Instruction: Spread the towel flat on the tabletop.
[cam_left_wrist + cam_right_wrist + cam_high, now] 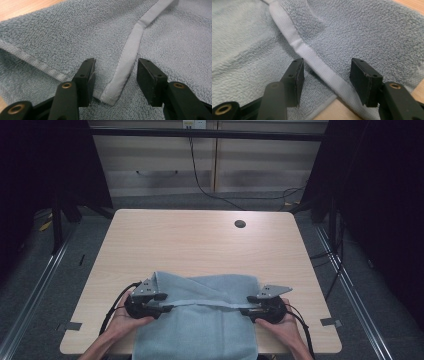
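Both your left claw (113, 75) and right claw (325, 75) stand spread around the hem of the grey towel (200, 320) on the counter (200, 240), probably released, so withdraw them level without dragging the fold.

A grey-blue terry towel (200, 320) lies folded at the table's (200, 240) near edge, its pale hemmed border running straight across the top layer.
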Available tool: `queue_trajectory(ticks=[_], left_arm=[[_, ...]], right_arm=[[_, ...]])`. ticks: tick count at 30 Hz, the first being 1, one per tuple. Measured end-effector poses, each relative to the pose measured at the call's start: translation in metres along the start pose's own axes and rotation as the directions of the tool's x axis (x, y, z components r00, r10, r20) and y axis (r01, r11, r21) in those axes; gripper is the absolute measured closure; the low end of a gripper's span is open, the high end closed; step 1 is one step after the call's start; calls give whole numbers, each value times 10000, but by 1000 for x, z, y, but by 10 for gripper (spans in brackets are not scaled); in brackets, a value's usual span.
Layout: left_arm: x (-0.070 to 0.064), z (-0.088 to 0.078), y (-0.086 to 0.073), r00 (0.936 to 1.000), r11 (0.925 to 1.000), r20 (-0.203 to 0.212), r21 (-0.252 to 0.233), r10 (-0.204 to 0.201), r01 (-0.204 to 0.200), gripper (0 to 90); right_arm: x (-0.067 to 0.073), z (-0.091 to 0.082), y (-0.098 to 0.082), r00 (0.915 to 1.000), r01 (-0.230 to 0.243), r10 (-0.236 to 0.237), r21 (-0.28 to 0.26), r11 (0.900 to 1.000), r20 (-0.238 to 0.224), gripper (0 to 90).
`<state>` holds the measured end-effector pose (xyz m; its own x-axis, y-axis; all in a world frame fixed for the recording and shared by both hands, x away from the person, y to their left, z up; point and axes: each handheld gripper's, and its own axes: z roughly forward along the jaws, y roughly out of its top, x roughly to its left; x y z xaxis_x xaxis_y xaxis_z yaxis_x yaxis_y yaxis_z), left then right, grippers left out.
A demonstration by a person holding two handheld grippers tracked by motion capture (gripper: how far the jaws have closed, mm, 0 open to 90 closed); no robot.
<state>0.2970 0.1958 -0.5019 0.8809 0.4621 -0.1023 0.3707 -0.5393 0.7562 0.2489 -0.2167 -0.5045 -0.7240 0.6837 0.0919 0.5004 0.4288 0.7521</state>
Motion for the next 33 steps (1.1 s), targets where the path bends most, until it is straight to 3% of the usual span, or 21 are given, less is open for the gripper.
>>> queue_trajectory(ticks=[2, 3, 5, 6, 7, 12, 14, 17, 18, 20, 23, 26, 31, 33], left_arm=[[-3, 1, -2, 9997, 9997, -76, 88, 218, -217, 493], [-5, 1, -3, 9990, 9995, -315, 54, 315, -313, 524], [-7, 0, -4, 9986, 9992, -352, 68, 401, -399, 610], [-11, -2, -5, 9977, 9988, -468, 139, 483, -477, 610], [-13, -4, -7, 9985, 9989, -331, 163, 441, -436, 700], [-21, -12, -11, 9976, 9999, 694, 92, 62, -69, 789], [-22, -14, -10, 9970, 10000, 771, -2, 21, -21, 796], [-22, -20, -7, 9956, 9993, 920, -305, -164, 193, 810], [-20, -25, -4, 9954, 9985, 927, -465, -239, 283, 812], [-19, -27, -2, 9957, 9979, 890, -576, -250, 302, 814], [-17, -35, 7, 9946, 9935, 990, -1056, -309, 414, 812], [-14, -44, 17, 9962, 9880, 833, -1496, -263, 386, 813], [-10, -45, 19, 9960, 9875, 822, -1507, -350, 471, 814], [-5, -50, 24, 9959, 9818, 776, -1802, -465, 599, 814]], right_arm=[[3, 1, 0, 9996, 168, -169, 46, 9998, 226, 482], [4, 1, 0, 9991, 227, -230, 86, 9997, 363, 513], [6, 1, 0, 9983, 245, -252, 136, 9996, 521, 546], [7, 0, 0, 9983, 222, -230, 165, 9996, 535, 621], [9, -5, -3, 9994, 27, -33, 167, 9999, 335, 719], [18, -18, -11, 9997, -103, 110, 315, 9995, -221, 826], [20, -20, -11, 9997, -70, 77, 311, 9995, -225, 834], [20, -26, -6, 9994, -193, 189, -139, 9997, -283, 849], [18, -31, 0, 9993, -251, 236, -511, 9984, -295, 858], [17, -33, 2, 9993, -278, 262, -622, 9977, -263, 862], [13, -43, 19, 9996, -229, 206, -1261, 9917, -198, 872], [10, -50, 31, 9997, -235, 213, -1807, 9833, -136, 885], [7, -54, 36, 9998, -184, 185, -1786, 9837, -15, 894], [3, -54, 40, 9997, -250, 257, -2050, 9784, 8, 897]])
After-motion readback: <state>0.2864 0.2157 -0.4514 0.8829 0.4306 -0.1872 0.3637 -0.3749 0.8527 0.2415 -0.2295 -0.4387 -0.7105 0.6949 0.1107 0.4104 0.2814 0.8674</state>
